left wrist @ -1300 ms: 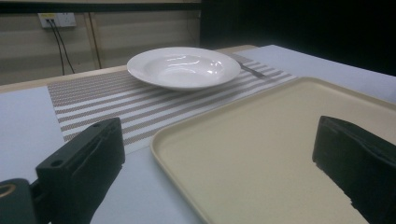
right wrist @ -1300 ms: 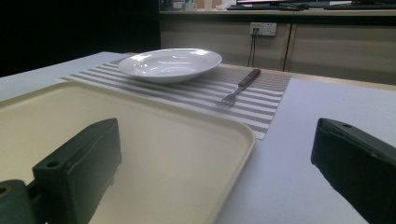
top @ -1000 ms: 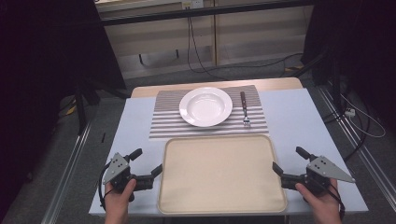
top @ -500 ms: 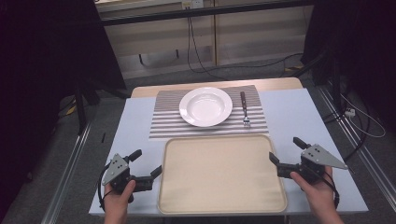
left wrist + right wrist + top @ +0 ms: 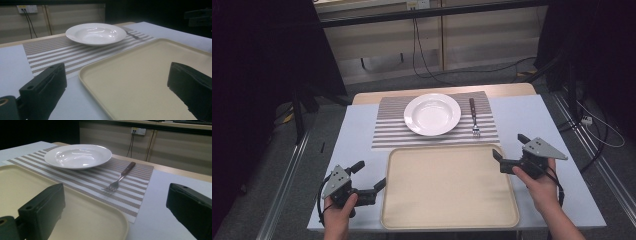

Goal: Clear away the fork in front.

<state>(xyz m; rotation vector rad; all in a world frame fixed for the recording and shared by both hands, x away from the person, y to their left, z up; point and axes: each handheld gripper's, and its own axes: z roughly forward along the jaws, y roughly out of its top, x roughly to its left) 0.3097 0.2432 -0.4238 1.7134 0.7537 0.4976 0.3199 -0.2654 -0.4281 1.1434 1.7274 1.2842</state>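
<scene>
Right gripper (image 5: 511,151) has lifted up-frame from lower right toward the fork (image 5: 473,116), jaws spread; left gripper (image 5: 368,177), jaws spread, unmoved beside tray (image 5: 447,220): likely fork pickup starting.

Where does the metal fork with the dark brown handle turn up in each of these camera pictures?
High view: metal fork with the dark brown handle, right of the white round plate.
Left gripper view: just its handle end, behind the plate's right rim.
Right gripper view: centre, on the striped placemat.
Shared landmark: the plate.
</scene>
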